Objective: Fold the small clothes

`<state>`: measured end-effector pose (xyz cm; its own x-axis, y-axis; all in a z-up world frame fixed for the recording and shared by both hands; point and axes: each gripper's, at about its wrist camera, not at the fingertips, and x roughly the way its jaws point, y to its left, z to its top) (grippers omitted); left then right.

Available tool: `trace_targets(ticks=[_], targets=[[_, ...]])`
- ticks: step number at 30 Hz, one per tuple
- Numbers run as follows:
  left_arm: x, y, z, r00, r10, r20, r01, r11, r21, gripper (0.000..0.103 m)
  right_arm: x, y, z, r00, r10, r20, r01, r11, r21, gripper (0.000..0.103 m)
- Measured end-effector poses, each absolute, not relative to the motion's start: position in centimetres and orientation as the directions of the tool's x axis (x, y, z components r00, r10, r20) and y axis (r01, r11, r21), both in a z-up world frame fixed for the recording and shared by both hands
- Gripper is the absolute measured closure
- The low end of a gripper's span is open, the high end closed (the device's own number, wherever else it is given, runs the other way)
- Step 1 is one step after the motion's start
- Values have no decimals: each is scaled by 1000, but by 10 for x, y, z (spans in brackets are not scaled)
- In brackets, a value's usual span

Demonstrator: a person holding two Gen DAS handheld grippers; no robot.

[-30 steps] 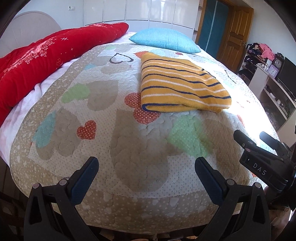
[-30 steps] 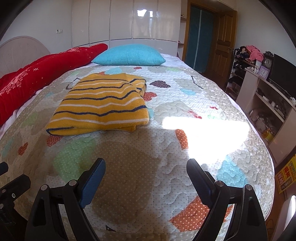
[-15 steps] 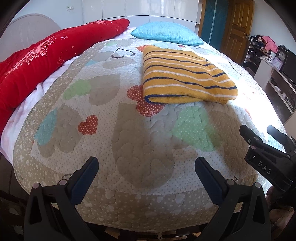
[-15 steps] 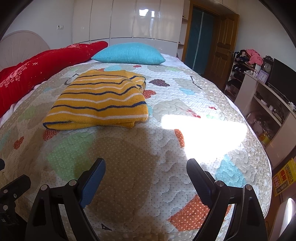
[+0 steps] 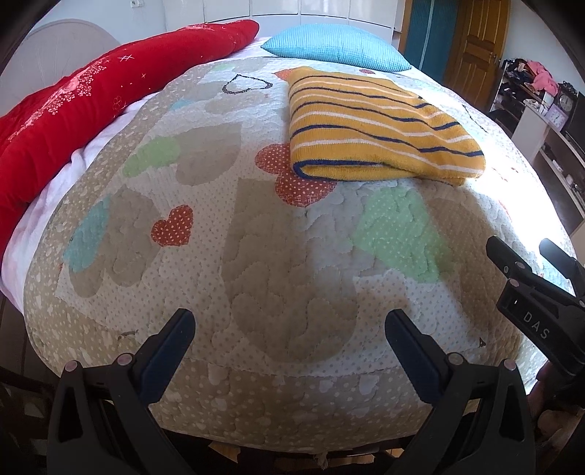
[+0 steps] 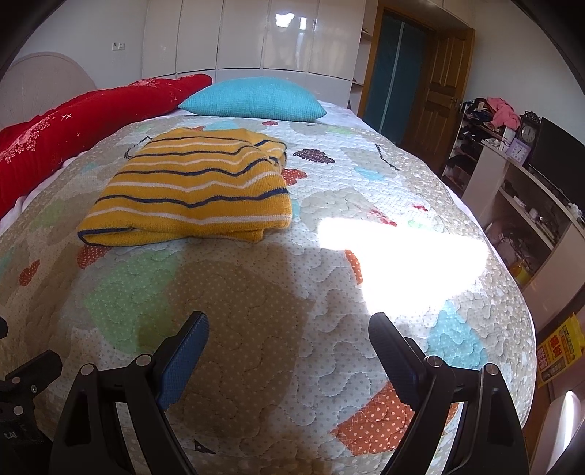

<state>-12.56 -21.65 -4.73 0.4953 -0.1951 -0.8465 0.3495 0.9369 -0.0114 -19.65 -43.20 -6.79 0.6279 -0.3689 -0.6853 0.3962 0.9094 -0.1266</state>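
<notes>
We hold our left gripper (image 5: 289, 329) and right gripper (image 6: 289, 332) released, grasping nothing, over the bed's (image 6: 256, 329) near edge; the folded striped sweater (image 6: 193, 190) lies farther off, near the blue pillow (image 6: 256, 100).

Blue pillow (image 6: 252, 99) and red duvet (image 5: 91, 106) lie on the heart-patterned quilt (image 5: 256, 237).

Both cams sit low at the near end of the bed (image 5: 299, 255), looking along it toward the far wall w/ the white closets (image 6: 256, 33). Left cam looks from the left side; the right gripper (image 5: 526, 252) pokes in at its right edge. Right cam looks from the right side, w/ shelves (image 6: 526, 204) on its right. Both see the striped yellow sweater (image 5: 376, 128), blue pillow (image 6: 252, 100) & red blanket (image 5: 91, 106), all far off.
</notes>
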Motion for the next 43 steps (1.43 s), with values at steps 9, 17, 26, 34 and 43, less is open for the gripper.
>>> trace_targets(ticks=[9,17,26,34,43], targets=[[-126,-219,-50,490,-193,-850,357,934,-7,0,-197,-431,-71,630,-366,-685,391,911,-126,11],[-125,-221,-53,480,-197,-855,362,932,-12,0,-198,-428,-69,642,-365,-674,383,915,-131,11],[-119,-221,-57,468,-193,-862,357,934,-15,0,-196,-423,-65,668,-349,-658,356,926,-130,11],[-82,-223,-56,509,-184,-841,357,934,12,0,-169,-423,-57,687,-298,-663,305,946,-110,11],[-38,-215,-50,488,-245,-838,357,932,-64,0,-142,-442,-48,693,-260,-673,300,952,-59,11]])
